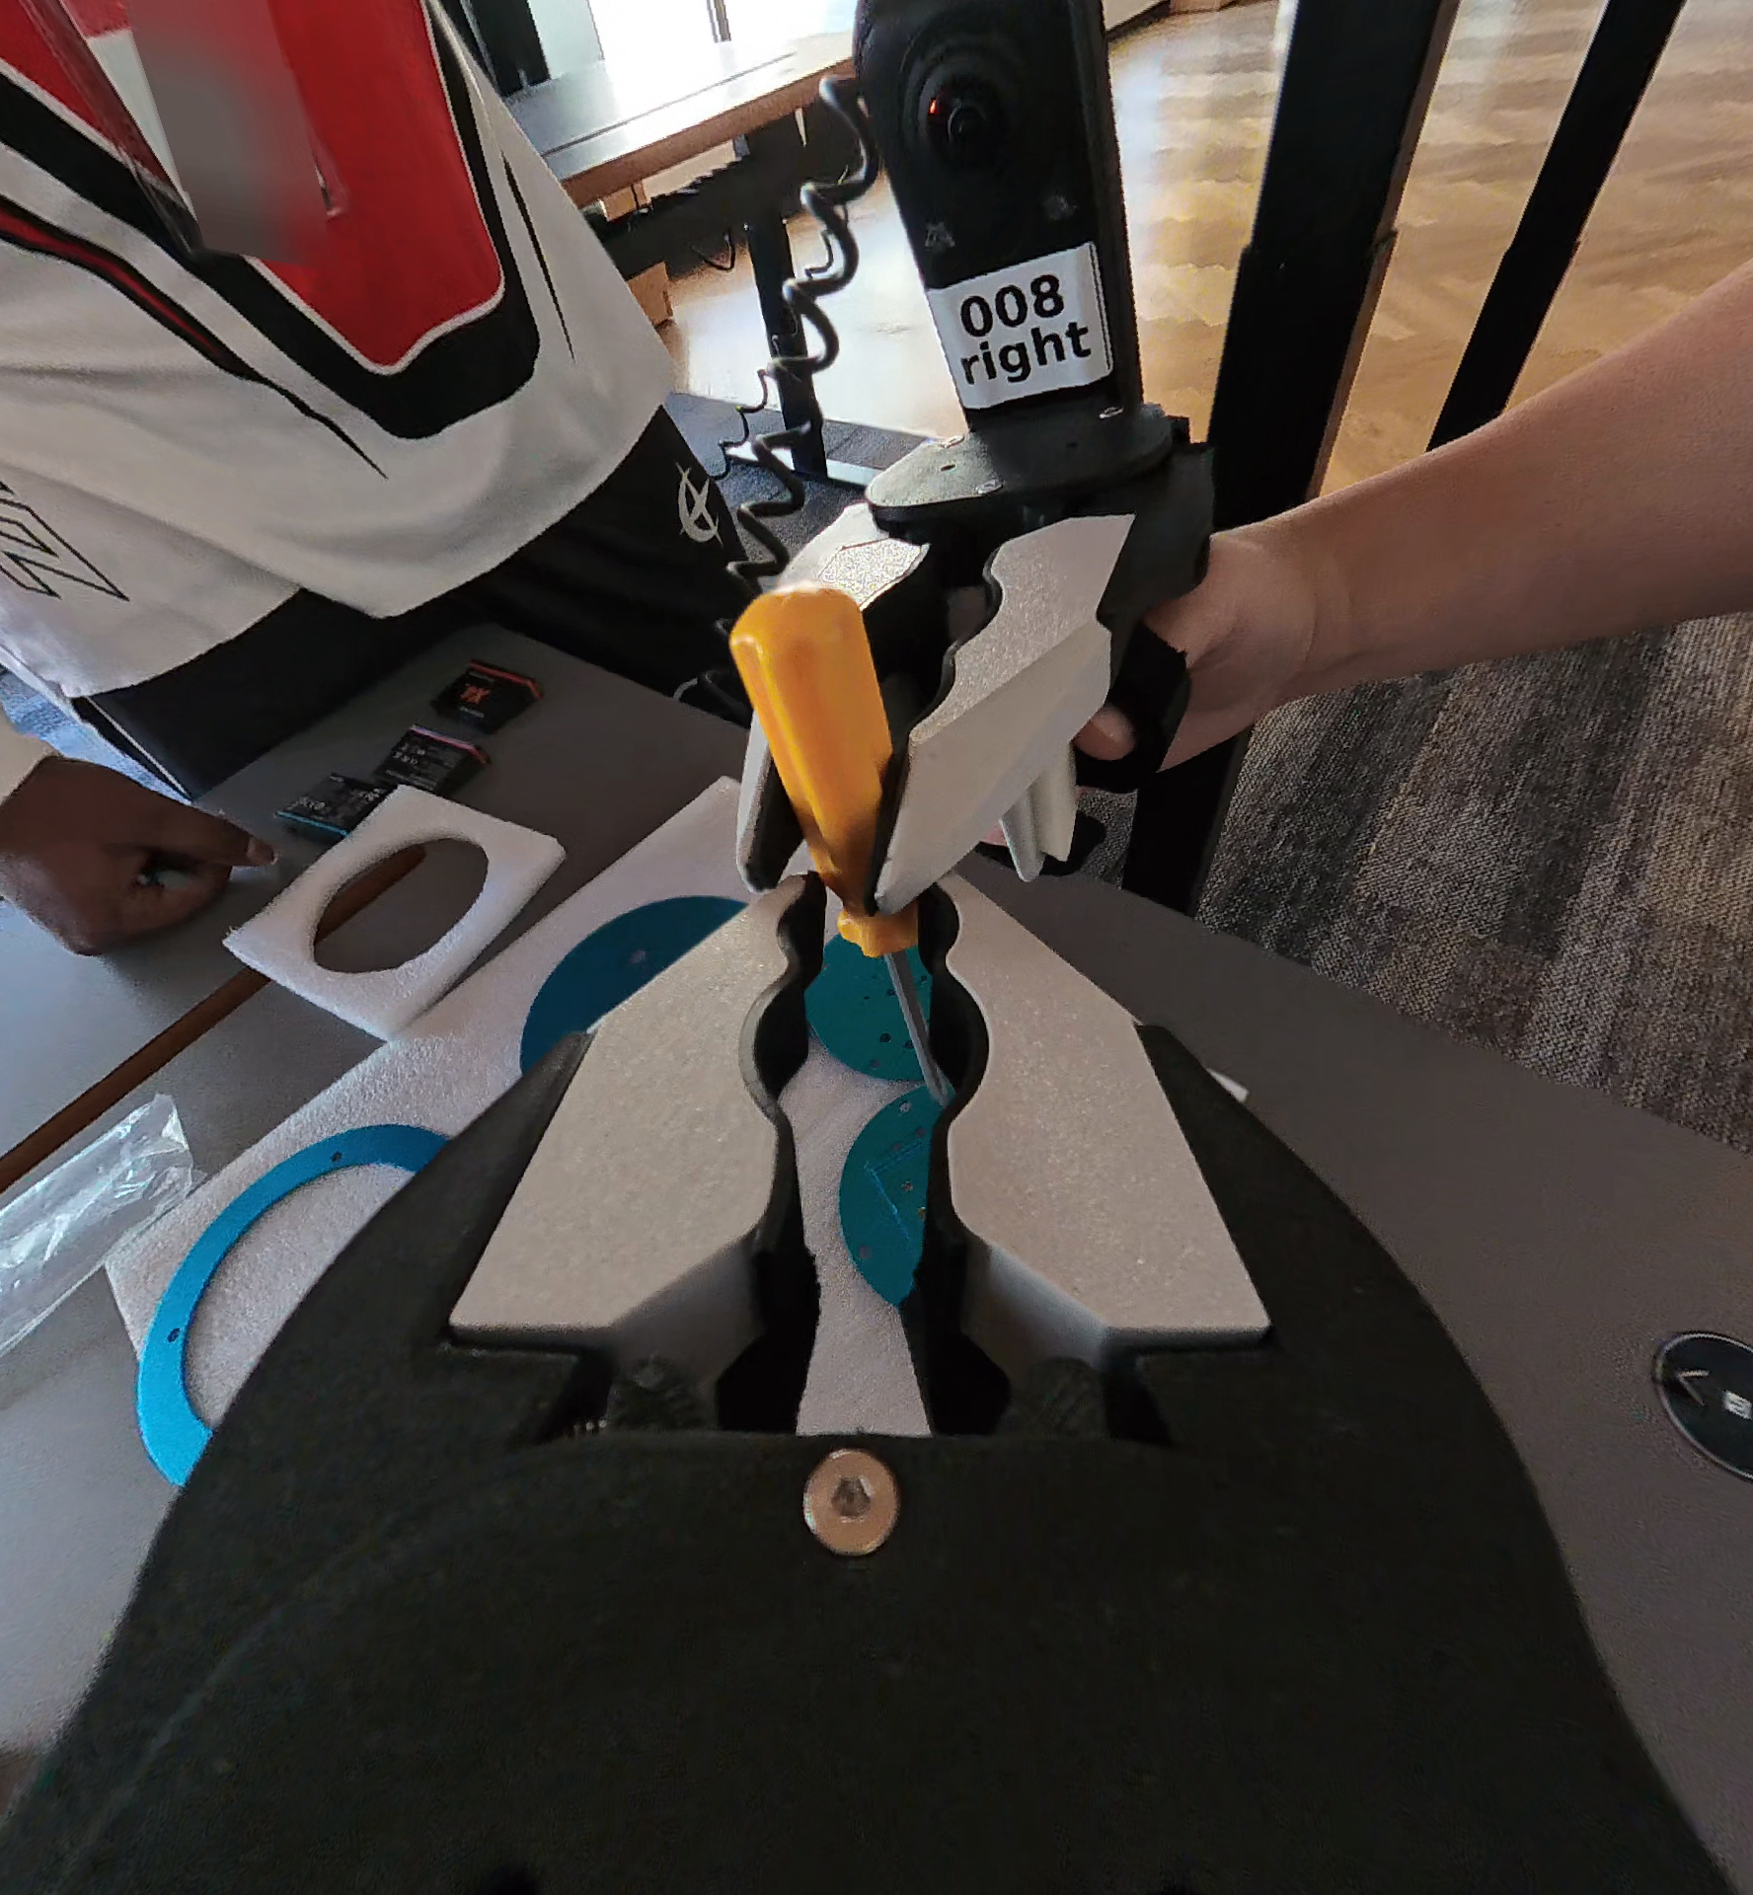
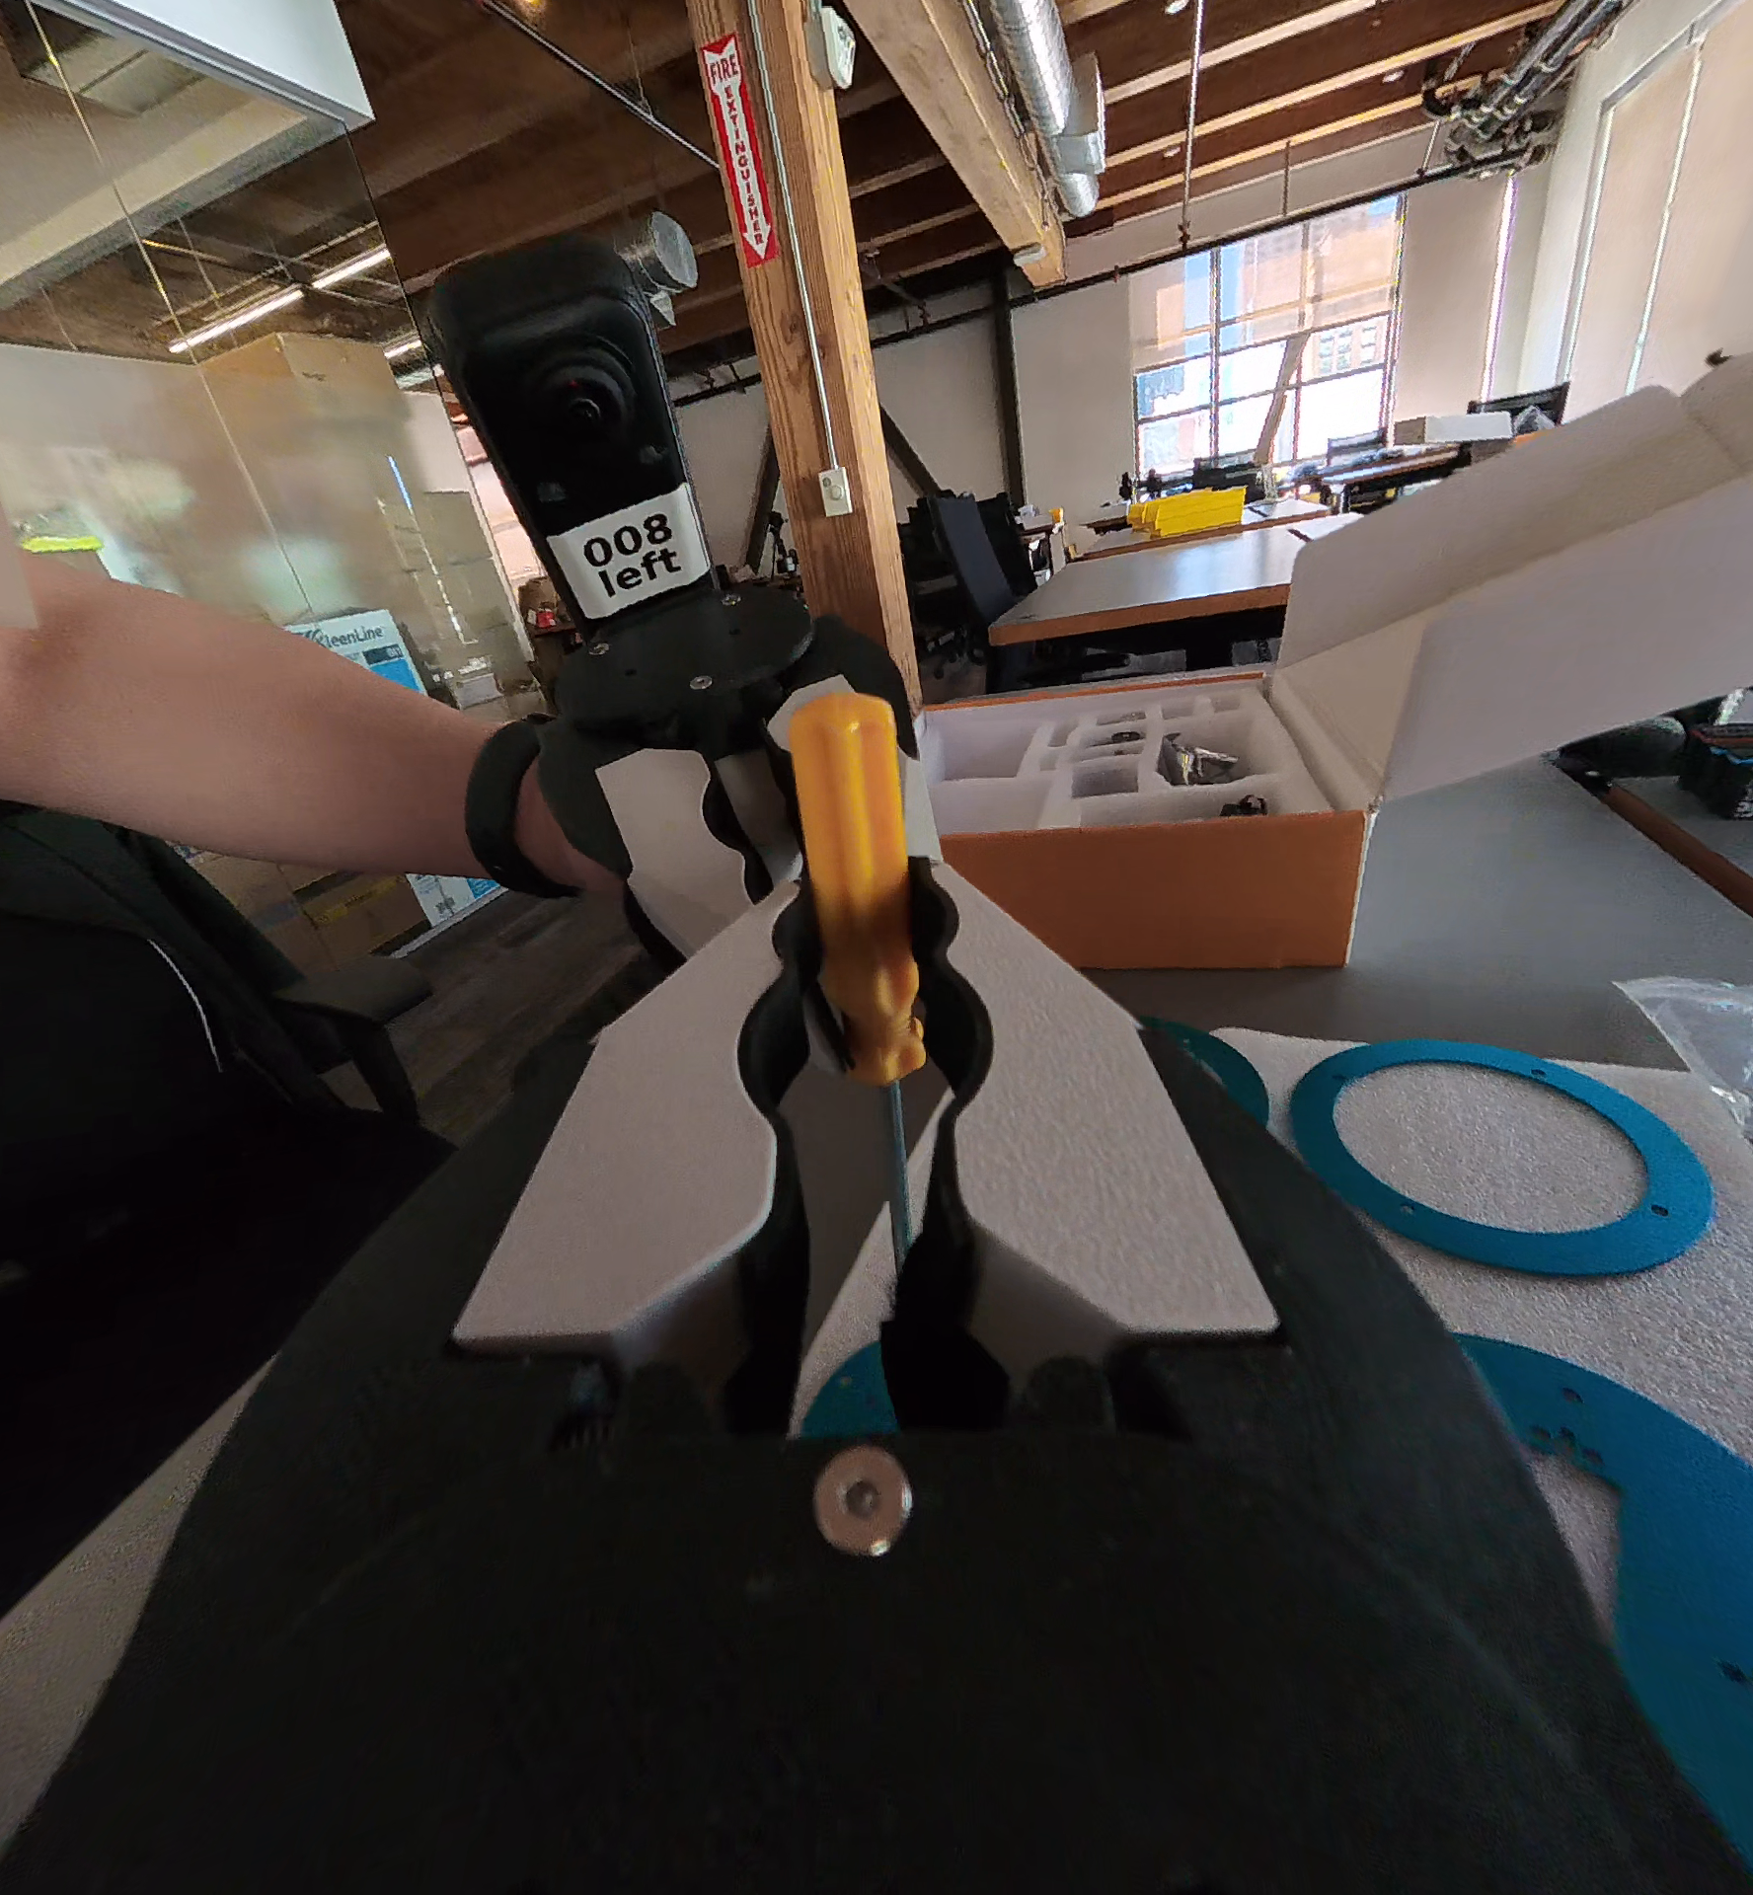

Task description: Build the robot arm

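Observation:
My right gripper (image 2: 862,902) is shut on the lower part of a yellow-handled screwdriver (image 2: 852,851) and holds it upright. In the left wrist view the right gripper (image 1: 831,882) and screwdriver (image 1: 811,738) hang just beyond my left gripper (image 1: 878,902). The shaft tip rests at the edge of a small teal disc (image 1: 888,1200) on white foam (image 1: 647,902). A second small teal disc (image 1: 862,1015) lies just behind. My left gripper's jaws stand slightly apart with nothing between them, low over the foam. It also shows in the right wrist view (image 2: 719,892), behind the handle.
A teal ring (image 2: 1498,1159) and a large teal disc (image 2: 1693,1538) lie on the foam. An open orange box (image 2: 1160,892) with foam compartments stands behind. A clear plastic bag (image 1: 31,1231), a foam piece with an oval hole (image 1: 390,923) and another person's hand (image 1: 103,861) are nearby. The grippers are tip to tip, or close to it.

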Action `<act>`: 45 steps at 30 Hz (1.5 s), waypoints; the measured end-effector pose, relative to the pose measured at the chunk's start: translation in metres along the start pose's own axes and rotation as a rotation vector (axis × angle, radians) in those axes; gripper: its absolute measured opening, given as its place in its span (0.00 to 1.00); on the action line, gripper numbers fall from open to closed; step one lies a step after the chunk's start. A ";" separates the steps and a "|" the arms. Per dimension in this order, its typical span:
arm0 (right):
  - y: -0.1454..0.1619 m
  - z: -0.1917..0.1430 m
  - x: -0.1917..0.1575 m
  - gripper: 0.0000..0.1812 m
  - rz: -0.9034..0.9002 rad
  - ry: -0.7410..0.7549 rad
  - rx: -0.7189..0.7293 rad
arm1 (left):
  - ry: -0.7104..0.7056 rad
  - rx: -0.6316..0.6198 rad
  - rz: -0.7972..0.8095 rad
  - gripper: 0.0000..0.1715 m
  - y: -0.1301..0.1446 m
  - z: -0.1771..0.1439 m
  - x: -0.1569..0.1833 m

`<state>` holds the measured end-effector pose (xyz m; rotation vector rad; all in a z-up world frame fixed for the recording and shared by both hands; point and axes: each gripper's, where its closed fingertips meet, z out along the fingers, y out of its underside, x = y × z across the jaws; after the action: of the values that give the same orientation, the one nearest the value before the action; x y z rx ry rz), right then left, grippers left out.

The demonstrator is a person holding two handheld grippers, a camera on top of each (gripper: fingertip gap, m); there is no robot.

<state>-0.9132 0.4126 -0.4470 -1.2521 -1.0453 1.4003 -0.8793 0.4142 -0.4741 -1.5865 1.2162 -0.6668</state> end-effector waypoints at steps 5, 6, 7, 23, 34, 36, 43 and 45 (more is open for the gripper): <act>0.022 0.001 0.009 0.09 0.014 -0.005 -0.042 | -0.009 0.000 -0.007 0.09 0.022 0.008 -0.003; 0.028 0.001 0.011 0.09 0.017 -0.006 -0.054 | -0.012 -0.005 -0.006 0.09 0.028 0.009 -0.003; 0.034 0.001 0.012 0.09 0.019 -0.006 -0.066 | -0.017 -0.009 -0.001 0.09 0.033 0.010 -0.003; -0.013 0.001 0.019 0.09 -0.140 0.735 0.103 | -0.200 0.139 -0.005 0.13 0.001 -0.009 -0.016; -0.063 -0.017 0.005 0.09 -0.249 1.125 0.015 | -0.324 0.118 -0.153 0.17 0.000 -0.040 -0.014; -0.060 -0.016 0.006 0.09 -0.180 1.203 0.033 | -0.334 0.088 -0.171 0.17 0.007 -0.045 -0.009; -0.034 0.012 -0.040 0.09 -0.337 0.804 -0.238 | -0.292 0.077 -0.211 0.18 0.007 -0.077 0.038; -0.023 0.000 -0.077 0.09 -0.363 0.713 -0.299 | -0.275 0.075 -0.234 0.18 0.008 -0.085 0.063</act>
<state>-0.9095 0.3415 -0.4108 -1.5211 -0.9195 0.4587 -0.9340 0.3241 -0.4597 -1.7084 0.8034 -0.6094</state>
